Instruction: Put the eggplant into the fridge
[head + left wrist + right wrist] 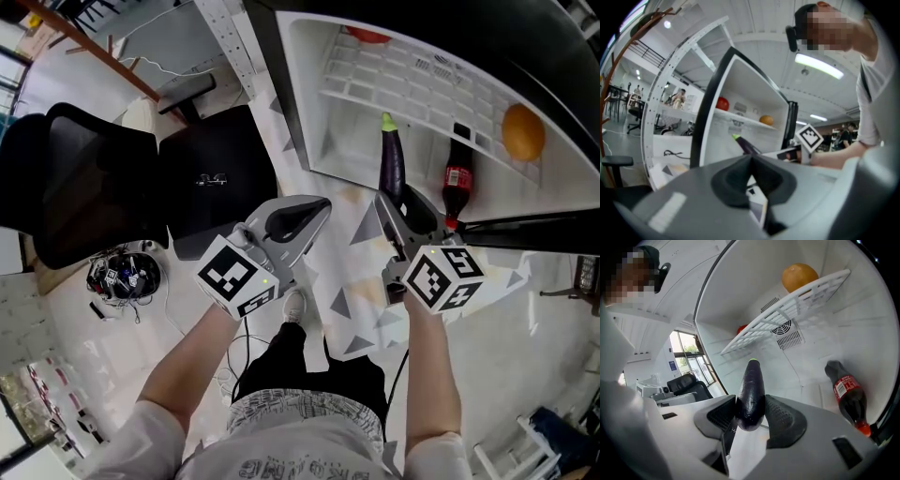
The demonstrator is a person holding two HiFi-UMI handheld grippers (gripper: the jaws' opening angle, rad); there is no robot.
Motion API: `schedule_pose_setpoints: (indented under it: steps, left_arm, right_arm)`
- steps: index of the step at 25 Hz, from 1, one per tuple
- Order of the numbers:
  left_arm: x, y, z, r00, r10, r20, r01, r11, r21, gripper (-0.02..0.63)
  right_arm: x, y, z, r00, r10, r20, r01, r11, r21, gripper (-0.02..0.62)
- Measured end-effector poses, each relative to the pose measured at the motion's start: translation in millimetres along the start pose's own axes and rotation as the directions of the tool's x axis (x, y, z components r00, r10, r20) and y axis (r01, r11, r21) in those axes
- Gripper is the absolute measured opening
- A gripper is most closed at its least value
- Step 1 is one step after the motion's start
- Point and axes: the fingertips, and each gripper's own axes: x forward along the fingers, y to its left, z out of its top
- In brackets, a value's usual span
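Observation:
My right gripper (401, 208) is shut on the blunt end of a dark purple eggplant (391, 157), whose green tip points into the open white fridge (314, 112). In the right gripper view the eggplant (751, 392) sits squeezed between both ribbed pads (785, 418), just inside the fridge's lower compartment. My left gripper (317, 210) hangs to the left of it, outside the fridge, shut with nothing in it (751, 161). From the left gripper view the eggplant (744, 143) shows in front of the fridge opening.
A cola bottle (848, 397) lies at the lower right of the fridge floor. An orange (799, 276) and a red fruit (367, 36) rest on the white wire shelf (787, 315) above. A black office chair (94, 178) and floor cables (122, 277) are to the left.

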Motion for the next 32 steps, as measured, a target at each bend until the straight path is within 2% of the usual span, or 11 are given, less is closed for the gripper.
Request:
schedule_pose_setpoints:
  steps: [9, 19, 32]
  left_arm:
    - [5.2, 19.7, -11.2, 1.000, 0.010, 0.001, -0.010, 1.000, 0.012, 0.008]
    - [13.5, 28.2, -19.7, 0.999, -0.019, 0.030, 0.019, 1.000, 0.015, 0.008]
    - [15.5, 31.1, -32.6, 0.998, -0.047, 0.027, 0.048, 0.999, -0.001, 0.008]
  right_arm:
    - [38.2, -22.4, -4.7, 0.997, -0.076, 0.009, 0.076, 0.997, -0.011, 0.192]
    - [60.8, -45.2, -15.2, 0.985, -0.172, -0.016, 0.169, 0.980, -0.104, 0.192]
    - [79.9, -65.9, -25.7, 0.961, -0.269, -0.062, 0.263, 0.960, -0.097, 0.192]
